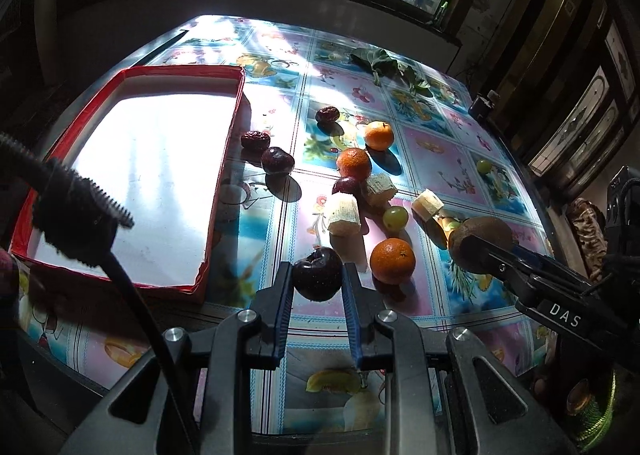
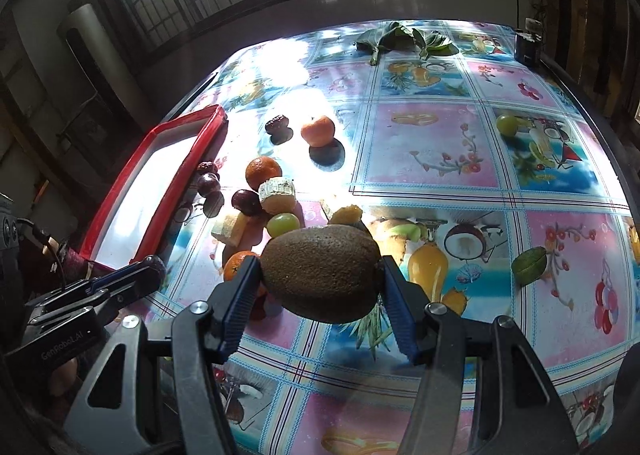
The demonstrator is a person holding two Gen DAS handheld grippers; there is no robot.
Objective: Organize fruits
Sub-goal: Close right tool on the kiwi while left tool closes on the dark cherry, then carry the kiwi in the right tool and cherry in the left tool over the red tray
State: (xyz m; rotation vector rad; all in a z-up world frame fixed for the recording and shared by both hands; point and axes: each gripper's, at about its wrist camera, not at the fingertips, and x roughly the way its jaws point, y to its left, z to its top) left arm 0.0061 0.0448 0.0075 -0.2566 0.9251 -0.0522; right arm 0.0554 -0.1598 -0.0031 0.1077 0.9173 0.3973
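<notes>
**Fingers hold two fruits above the desk**

The left gripper (image 1: 318, 281) fingers clamp a dark plum (image 1: 318, 274); the right gripper (image 2: 320, 287) fingers grip a kiwi (image 2: 322, 273). Both fruits are raised off the desk (image 2: 432, 143), probably for the empty red tray (image 1: 226, 143) beside the remaining fruits.

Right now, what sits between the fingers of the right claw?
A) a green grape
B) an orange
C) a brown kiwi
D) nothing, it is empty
C: in the right wrist view the right claw has its two blue pads pressed against either side of a brown, fuzzy kiwi, held clear above the patterned tablecloth, while the oranges and grapes lie on the cloth beyond it.
</notes>
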